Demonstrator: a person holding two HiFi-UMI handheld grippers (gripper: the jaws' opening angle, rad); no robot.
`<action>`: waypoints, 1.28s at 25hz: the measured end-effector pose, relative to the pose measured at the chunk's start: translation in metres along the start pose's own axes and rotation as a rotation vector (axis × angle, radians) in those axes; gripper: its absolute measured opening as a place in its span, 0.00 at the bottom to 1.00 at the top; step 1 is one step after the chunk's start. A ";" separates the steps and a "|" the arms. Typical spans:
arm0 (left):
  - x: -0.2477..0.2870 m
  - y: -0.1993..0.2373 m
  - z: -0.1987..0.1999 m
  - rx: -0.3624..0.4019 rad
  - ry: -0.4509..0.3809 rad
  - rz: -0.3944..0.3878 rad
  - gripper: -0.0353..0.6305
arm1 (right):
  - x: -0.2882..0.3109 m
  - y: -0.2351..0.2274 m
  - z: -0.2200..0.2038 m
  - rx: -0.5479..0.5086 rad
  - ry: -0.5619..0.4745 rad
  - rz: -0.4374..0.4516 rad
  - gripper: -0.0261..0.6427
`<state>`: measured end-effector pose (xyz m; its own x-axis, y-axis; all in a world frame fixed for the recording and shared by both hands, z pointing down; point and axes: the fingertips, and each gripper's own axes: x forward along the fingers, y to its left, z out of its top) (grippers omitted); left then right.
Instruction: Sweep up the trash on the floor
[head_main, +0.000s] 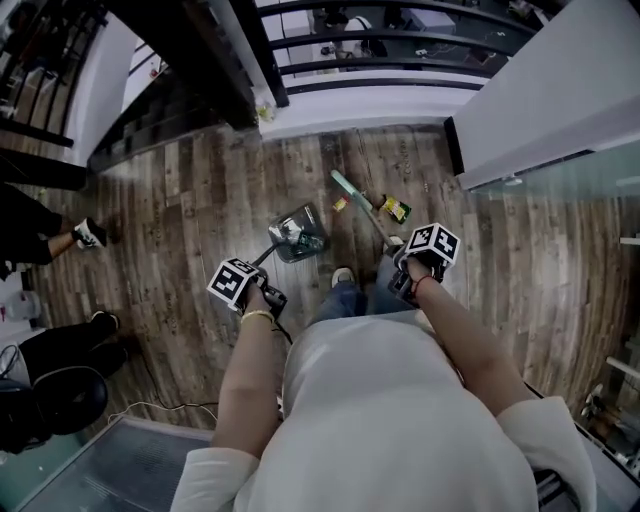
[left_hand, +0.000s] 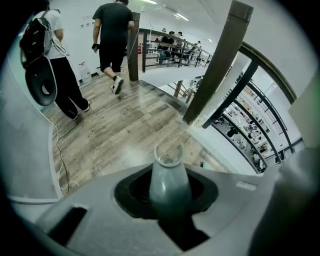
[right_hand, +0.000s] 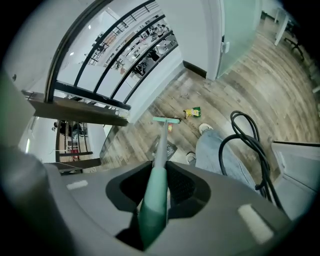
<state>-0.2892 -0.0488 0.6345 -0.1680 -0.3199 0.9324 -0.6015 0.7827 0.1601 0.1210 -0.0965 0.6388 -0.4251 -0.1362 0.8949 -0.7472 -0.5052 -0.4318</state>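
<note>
My left gripper (head_main: 262, 294) is shut on the grey handle (left_hand: 168, 181) of a dustpan (head_main: 298, 233), which rests on the wood floor ahead of my feet. The pan holds some dark and green bits. My right gripper (head_main: 406, 274) is shut on the green broom handle (right_hand: 154, 196). The broom's head (head_main: 346, 184) touches the floor beyond the pan. A yellow-green wrapper (head_main: 395, 209) lies just right of the broom stick, also visible from the right gripper view as the wrapper (right_hand: 192, 112). A small red-yellow scrap (head_main: 341, 204) lies between the broom head and the dustpan.
A dark post and railing (head_main: 240, 70) stand at the floor's far edge, with a white wall and glass partition (head_main: 540, 110) at right. People's legs (head_main: 60, 240) and a black chair (head_main: 50, 405) are at left. A white cord (head_main: 150, 406) crosses the floor. Two people (left_hand: 112, 40) walk away.
</note>
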 end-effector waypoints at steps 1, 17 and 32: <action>0.002 -0.002 0.000 -0.001 0.001 0.002 0.18 | 0.003 0.000 0.002 -0.005 0.005 -0.008 0.18; 0.013 -0.033 0.010 0.009 0.002 0.053 0.18 | 0.041 0.002 0.015 -0.096 0.063 -0.113 0.18; 0.020 -0.049 0.020 0.058 0.011 0.052 0.19 | 0.071 0.018 0.019 -0.114 0.106 -0.131 0.18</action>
<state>-0.2782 -0.1044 0.6389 -0.1924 -0.2734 0.9425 -0.6361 0.7661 0.0923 0.0871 -0.1312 0.6964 -0.3676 0.0175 0.9298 -0.8499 -0.4121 -0.3283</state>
